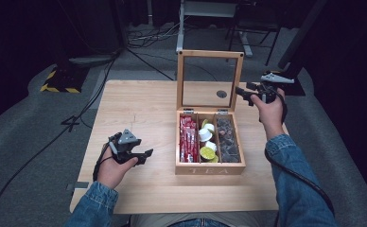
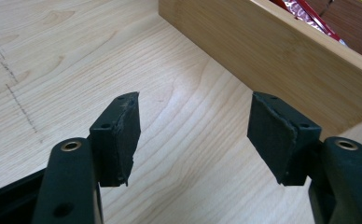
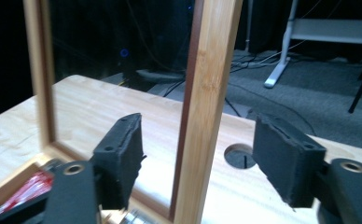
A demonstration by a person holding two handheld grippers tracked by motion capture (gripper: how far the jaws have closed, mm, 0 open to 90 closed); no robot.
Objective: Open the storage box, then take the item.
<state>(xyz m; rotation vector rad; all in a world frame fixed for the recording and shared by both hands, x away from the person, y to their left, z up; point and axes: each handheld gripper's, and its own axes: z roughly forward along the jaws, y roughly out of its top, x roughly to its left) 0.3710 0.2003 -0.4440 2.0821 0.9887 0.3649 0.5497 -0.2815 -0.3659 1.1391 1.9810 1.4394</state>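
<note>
Lid (image 1: 210,55) upright, its frame post between the right gripper's (image 3: 198,154) open jaws — a skewed squeeze could slam it; left gripper (image 2: 193,133) open, empty.

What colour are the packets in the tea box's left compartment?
Red packets, with some white print; clearest in the high view.

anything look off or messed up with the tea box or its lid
Nothing stands out. The tea box sits square on the table, lid upright and open, its contents tidy in three compartments. The right gripper straddles the lid's side rail without gripping it.
</note>
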